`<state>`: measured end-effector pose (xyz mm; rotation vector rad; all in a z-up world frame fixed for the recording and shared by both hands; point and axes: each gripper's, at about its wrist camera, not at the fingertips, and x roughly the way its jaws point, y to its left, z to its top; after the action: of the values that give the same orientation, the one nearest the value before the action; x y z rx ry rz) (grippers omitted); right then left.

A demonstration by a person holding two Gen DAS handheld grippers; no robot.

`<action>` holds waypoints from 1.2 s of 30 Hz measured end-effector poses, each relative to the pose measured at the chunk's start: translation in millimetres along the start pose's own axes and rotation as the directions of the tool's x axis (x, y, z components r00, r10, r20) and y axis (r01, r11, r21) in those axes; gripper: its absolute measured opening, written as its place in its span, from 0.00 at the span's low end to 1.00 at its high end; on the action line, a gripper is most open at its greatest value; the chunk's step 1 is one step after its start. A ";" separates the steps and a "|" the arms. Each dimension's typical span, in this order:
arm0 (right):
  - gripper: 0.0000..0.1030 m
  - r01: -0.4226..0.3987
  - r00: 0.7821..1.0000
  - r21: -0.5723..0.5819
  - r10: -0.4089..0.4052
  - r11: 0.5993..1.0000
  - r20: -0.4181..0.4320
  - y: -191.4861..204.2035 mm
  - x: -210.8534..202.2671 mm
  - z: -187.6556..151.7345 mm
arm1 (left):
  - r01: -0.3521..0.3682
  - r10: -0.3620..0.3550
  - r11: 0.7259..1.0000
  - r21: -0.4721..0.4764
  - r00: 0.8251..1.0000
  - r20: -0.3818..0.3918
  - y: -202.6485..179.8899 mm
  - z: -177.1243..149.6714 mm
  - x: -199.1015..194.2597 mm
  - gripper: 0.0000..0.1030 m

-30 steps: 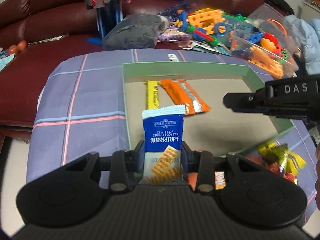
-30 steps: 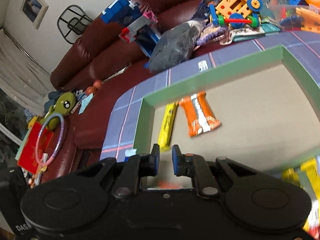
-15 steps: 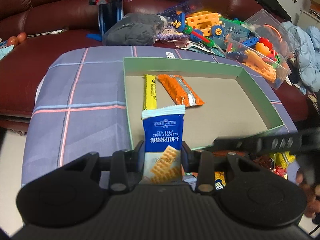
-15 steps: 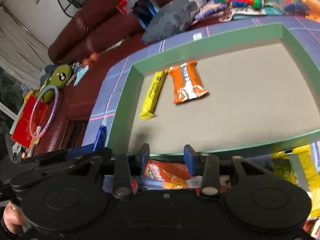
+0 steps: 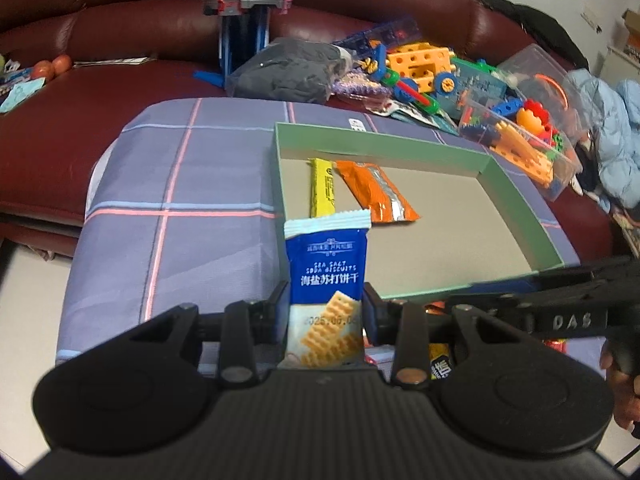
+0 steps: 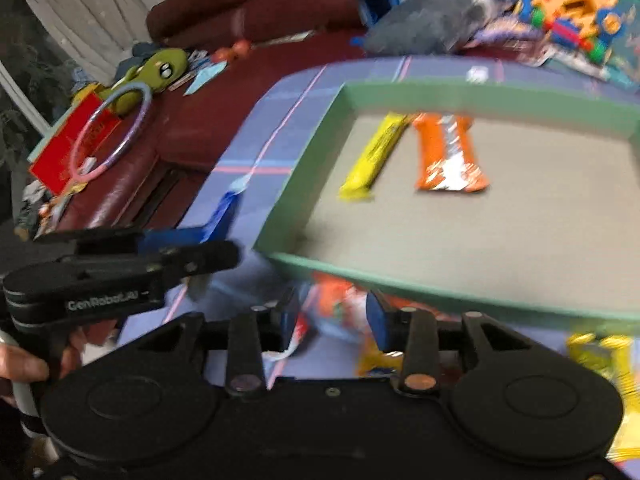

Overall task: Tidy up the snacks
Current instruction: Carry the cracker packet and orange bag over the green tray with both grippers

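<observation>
Gripping the blue sea-salt cracker packet (image 5: 326, 276) upright, the left tongs (image 5: 325, 312) sit just short of the shallow green cardboard tray (image 5: 516, 216), while the right tongs (image 6: 332, 320), jaws just opened and empty, straddle a blurred orange snack packet (image 6: 340, 300).

Building toys (image 5: 420, 70) and a grey bag (image 5: 292, 72) clutter the sofa (image 5: 100, 92).

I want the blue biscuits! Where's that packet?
The blue soda biscuit packet is clamped in the left hand-held gripper, just outside the green tray's near-left corner.
</observation>
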<state>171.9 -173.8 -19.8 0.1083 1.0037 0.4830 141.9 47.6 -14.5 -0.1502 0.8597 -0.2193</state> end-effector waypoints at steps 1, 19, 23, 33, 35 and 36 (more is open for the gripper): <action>0.37 0.012 1.000 0.025 -0.012 1.000 0.004 -7.7 -0.7 -0.5 | 0.008 -0.008 1.000 -0.008 1.000 0.002 1.4 -0.3 -0.4 0.34; 0.37 -0.026 0.997 0.065 0.031 0.998 -0.066 -13.1 10.9 -29.0 | 0.023 -0.024 0.998 -0.057 1.000 -0.012 17.6 -14.8 -1.7 0.34; 0.49 0.064 0.998 0.100 -0.062 0.993 -0.025 -44.0 1.9 -21.8 | 0.024 -0.025 0.997 -0.071 1.000 -0.017 17.7 -14.9 2.5 0.34; 0.68 -0.073 0.997 0.089 0.075 0.993 -0.026 -41.7 51.9 -19.5 | -0.012 0.008 0.997 -0.071 0.999 -0.049 20.6 -18.6 11.5 0.34; 0.44 -0.054 0.998 0.057 0.055 0.997 -0.004 -33.0 53.8 -23.4 | -0.018 0.014 0.997 -0.076 0.999 -0.052 21.4 -19.0 12.6 0.34; 0.25 -0.051 0.999 0.043 0.051 0.998 -0.003 -28.7 51.6 -24.9 | -0.021 0.017 0.997 -0.078 0.998 -0.052 21.7 -19.2 12.6 0.34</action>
<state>183.7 -180.1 -82.5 0.1716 1.0176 0.5082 138.0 64.6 -40.9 -0.2103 0.9211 -0.1718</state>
